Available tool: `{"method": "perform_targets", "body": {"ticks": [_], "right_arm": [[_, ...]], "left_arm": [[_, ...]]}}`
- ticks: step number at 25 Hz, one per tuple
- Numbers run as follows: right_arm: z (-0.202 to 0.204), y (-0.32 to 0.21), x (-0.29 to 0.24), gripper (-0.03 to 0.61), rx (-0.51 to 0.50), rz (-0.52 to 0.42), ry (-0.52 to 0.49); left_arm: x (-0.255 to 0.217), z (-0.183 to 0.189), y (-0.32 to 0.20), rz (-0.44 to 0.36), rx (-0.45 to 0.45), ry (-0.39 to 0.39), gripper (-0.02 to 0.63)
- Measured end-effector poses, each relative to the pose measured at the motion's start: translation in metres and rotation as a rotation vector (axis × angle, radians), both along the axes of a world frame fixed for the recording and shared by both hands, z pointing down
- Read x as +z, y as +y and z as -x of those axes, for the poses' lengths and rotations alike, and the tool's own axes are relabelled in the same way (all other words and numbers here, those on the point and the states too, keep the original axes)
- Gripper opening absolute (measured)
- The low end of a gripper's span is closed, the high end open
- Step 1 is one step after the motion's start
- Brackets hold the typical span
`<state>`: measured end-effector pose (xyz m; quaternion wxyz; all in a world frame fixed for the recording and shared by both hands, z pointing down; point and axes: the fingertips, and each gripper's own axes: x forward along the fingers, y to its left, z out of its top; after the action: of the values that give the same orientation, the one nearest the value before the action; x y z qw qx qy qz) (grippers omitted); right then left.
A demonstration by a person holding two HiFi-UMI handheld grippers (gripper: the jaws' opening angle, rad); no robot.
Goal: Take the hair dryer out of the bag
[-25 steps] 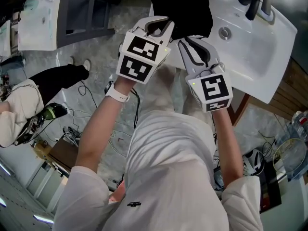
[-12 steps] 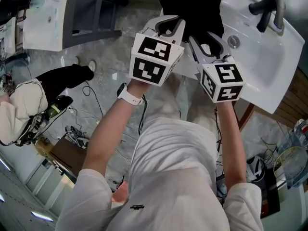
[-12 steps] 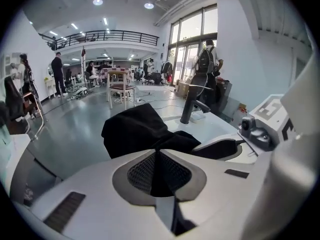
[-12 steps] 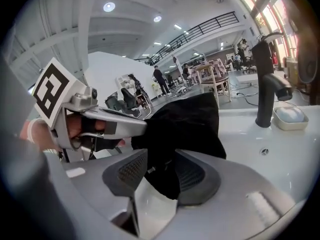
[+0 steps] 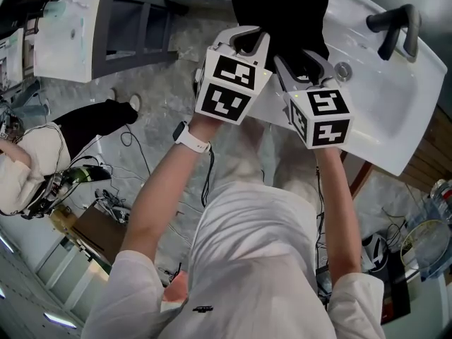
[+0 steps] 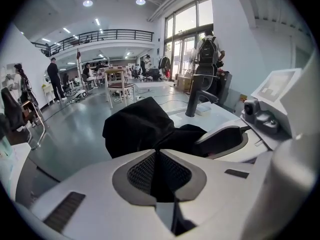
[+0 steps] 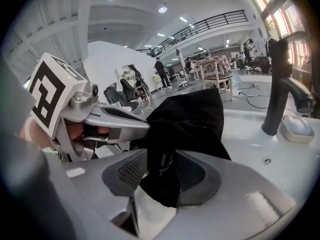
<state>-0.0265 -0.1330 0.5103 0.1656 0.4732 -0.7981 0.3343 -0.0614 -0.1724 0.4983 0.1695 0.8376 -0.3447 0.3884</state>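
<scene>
Two grippers met at a black bag [image 5: 281, 9] above a white sink [image 5: 385, 97]. The left gripper [image 6: 158, 154] had its jaws nearly together, pinching bag cloth. The right gripper [image 7: 161, 159] had its jaws opening, with cloth loose between them. No dryer showed; it was presumably inside the bag. With one pinch carrying the weight, the bag might slip and drop into the sink.

A white sink [image 5: 385, 108] fills the upper right. Its black faucet [image 5: 388, 18] arches over the basin, and a round drain [image 5: 343, 69] sits near the inner edge. Below lies grey mottled floor [image 5: 152, 62] strewn with cables [image 5: 109, 196] — a seated person [image 5: 32, 164] is at the left edge. Farther off, a wooden chair [image 6: 119, 84] stands beneath a railed balcony [image 6: 117, 33].
</scene>
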Motion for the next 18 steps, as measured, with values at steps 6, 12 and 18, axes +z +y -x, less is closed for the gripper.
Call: {"method": "perform_targets", "body": {"ticks": [6,12,18], "right_arm": [[0.001,-0.004,0.005,0.175,0.014,0.045,0.044],[0.000,0.003,0.019,0.175,0.041,0.164,0.048],[0.002,-0.010,0.027,0.194,0.123,0.159,-0.096]], "left_arm": [[-0.006,-0.007,-0.003,-0.021,-0.023,0.109,0.026],[-0.010,-0.012,-0.001,-0.042,-0.014,0.140,0.026],[-0.016,-0.016,0.001,-0.040,-0.008,0.165,0.026]]}}
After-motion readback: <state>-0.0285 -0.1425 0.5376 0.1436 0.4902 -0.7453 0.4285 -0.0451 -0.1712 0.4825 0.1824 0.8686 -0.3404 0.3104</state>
